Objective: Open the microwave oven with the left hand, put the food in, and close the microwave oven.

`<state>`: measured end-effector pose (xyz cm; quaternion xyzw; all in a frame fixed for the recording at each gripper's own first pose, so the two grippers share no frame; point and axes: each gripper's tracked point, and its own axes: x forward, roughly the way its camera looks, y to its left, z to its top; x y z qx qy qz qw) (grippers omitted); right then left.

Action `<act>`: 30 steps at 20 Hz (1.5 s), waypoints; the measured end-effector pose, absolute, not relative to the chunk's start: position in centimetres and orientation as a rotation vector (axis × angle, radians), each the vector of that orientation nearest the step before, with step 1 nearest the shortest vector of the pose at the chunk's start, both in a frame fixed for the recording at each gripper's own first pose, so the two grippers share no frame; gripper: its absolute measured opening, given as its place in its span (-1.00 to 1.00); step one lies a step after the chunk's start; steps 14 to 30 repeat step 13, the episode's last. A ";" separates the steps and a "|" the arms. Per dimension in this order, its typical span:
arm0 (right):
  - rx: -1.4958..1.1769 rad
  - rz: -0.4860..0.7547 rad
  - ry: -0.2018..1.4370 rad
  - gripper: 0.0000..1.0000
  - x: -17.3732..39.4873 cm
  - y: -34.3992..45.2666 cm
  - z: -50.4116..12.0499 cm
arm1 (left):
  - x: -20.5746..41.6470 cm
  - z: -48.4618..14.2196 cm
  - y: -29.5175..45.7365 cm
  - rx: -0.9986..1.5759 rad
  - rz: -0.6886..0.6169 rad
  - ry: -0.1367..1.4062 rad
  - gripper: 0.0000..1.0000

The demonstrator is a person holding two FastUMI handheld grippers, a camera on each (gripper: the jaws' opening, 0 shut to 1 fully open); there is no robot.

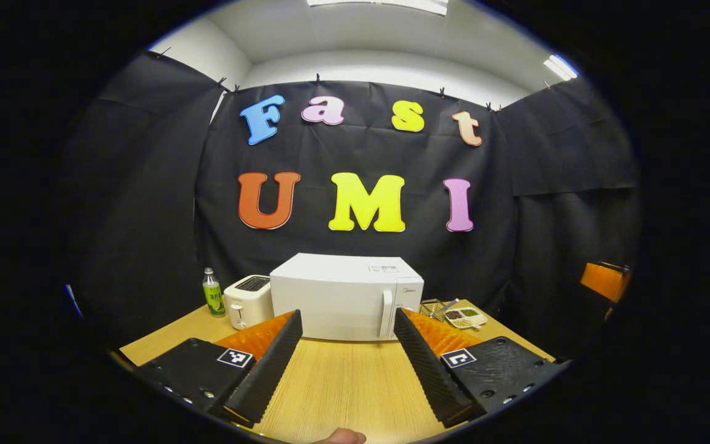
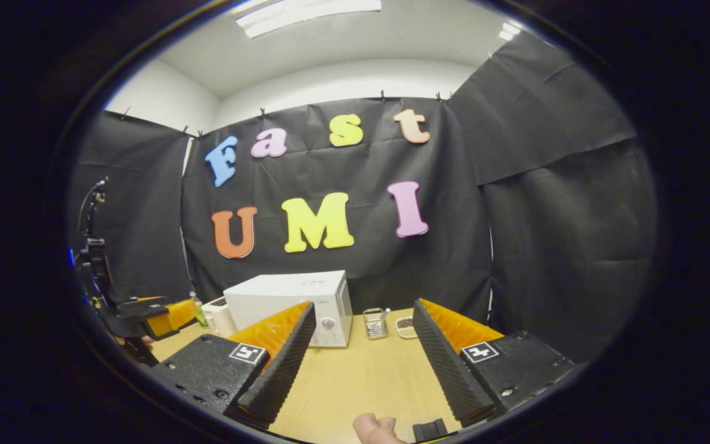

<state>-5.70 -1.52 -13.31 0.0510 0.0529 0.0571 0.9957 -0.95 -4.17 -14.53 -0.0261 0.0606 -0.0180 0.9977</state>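
Left gripper (image 1: 346,361): black ridged fingers spread wide, nothing between, above pale wooden table (image 1: 342,388). White box-shaped microwave oven (image 1: 346,296) straight ahead, well apart, door shut, vertical white handle (image 1: 386,313) toward right side. Left of it, just beside: white toaster (image 1: 247,301), then green-labelled clear bottle (image 1: 212,293). Right of it: small wire basket (image 1: 432,306) and white divided tray of food (image 1: 465,317).

Right gripper (image 2: 361,364): fingers also spread, empty; microwave ahead-left, basket and tray ahead between fingers. Nothing on table between grippers and microwave.
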 end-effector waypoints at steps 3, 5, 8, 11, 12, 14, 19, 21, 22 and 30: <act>0.073 0.117 0.081 1.00 -7.3 -1.2 -12.4 | -4.2 -12.4 -4.2 -0.043 -0.059 0.098 0.87; 0.061 0.116 0.054 1.00 -8.5 -1.5 -11.4 | -5.9 -11.2 -3.1 0.003 -0.018 0.064 0.87; 0.061 0.083 0.026 0.82 -9.6 -2.6 -10.7 | -8.5 -10.6 -2.8 -0.003 0.031 0.036 0.86; 0.051 0.062 0.020 1.00 -10.3 -3.4 -10.7 | -10.5 -9.5 -5.0 -0.021 -0.019 0.009 0.86; 0.043 0.056 0.026 1.00 -10.2 -3.7 -10.9 | -10.8 -9.0 -5.7 -0.014 -0.040 -0.003 0.86; 0.039 0.049 0.032 1.00 -10.3 -4.1 -11.1 | -11.1 -8.7 -6.1 -0.005 -0.048 -0.011 0.86; 0.039 0.049 0.032 1.00 -10.3 -4.1 -11.1 | -11.1 -8.7 -6.1 -0.005 -0.048 -0.011 0.86; 0.039 0.049 0.032 1.00 -10.3 -4.1 -11.1 | -11.1 -8.7 -6.1 -0.005 -0.048 -0.011 0.86; 0.039 0.049 0.032 1.00 -10.3 -4.1 -11.1 | -11.1 -8.7 -6.1 -0.005 -0.048 -0.011 0.86; 0.039 0.049 0.032 1.00 -10.3 -4.1 -11.1 | -11.1 -8.7 -6.1 -0.005 -0.048 -0.011 0.86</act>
